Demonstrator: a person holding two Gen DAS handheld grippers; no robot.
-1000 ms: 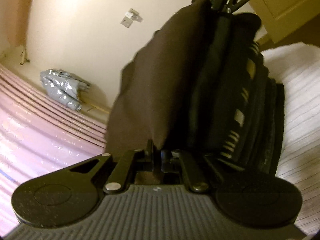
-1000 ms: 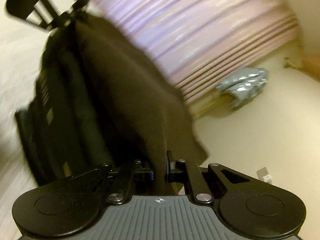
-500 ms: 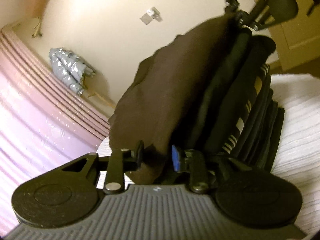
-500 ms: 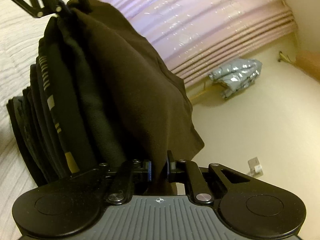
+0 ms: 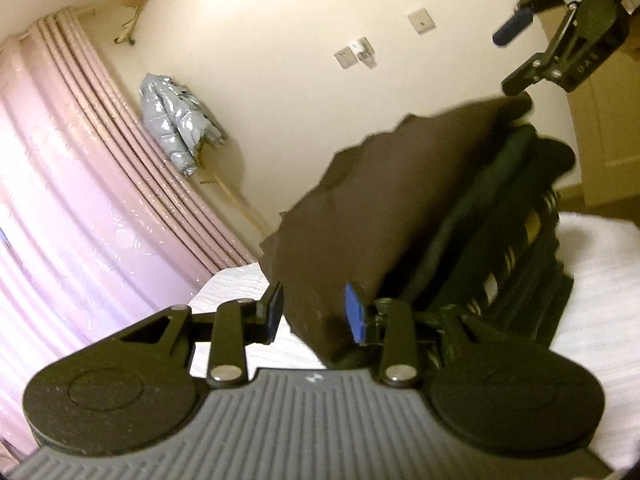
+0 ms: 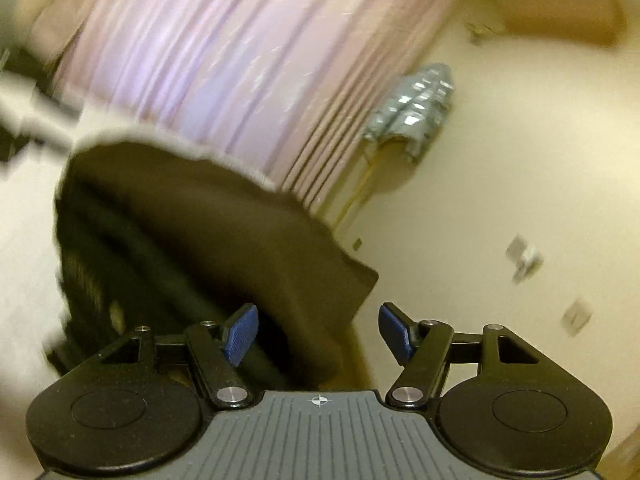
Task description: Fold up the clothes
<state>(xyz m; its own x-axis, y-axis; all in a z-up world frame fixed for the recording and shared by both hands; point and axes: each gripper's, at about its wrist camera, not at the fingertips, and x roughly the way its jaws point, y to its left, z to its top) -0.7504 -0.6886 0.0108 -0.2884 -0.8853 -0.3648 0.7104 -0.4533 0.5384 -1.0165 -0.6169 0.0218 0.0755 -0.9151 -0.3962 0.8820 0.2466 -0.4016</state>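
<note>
1. Now on top of a stack of folded dark clothes (image 5: 516,248): a folded brown garment (image 5: 384,216), lying flat, edges a little uneven.
2. Below the brown garment: black layers, one of them with pale stripes, all on a white ribbed bedspread (image 5: 600,280).
3. At the near end of the brown garment: the left gripper (image 5: 314,312), jaws apart after just opening, blue pads clear of the cloth; the corner of the garment between them but not pressed.
4. At the far end, seen from the left wrist view: the right gripper (image 5: 516,12), above the stack and not touching it.
5. In the right wrist view: the right gripper (image 6: 318,332) with jaws just opened wide, blue pads well apart, the brown garment's (image 6: 224,232) edge in front of the gap, nothing pinched; view blurred.
6. Beside the bed: a pink pleated curtain (image 5: 80,208), reaching down along the bed's side.
7. Further out: a cream wall (image 5: 280,40) with small switch plates (image 5: 356,52), and a silver-grey padded jacket (image 5: 176,124) hanging close to the curtain.
</note>
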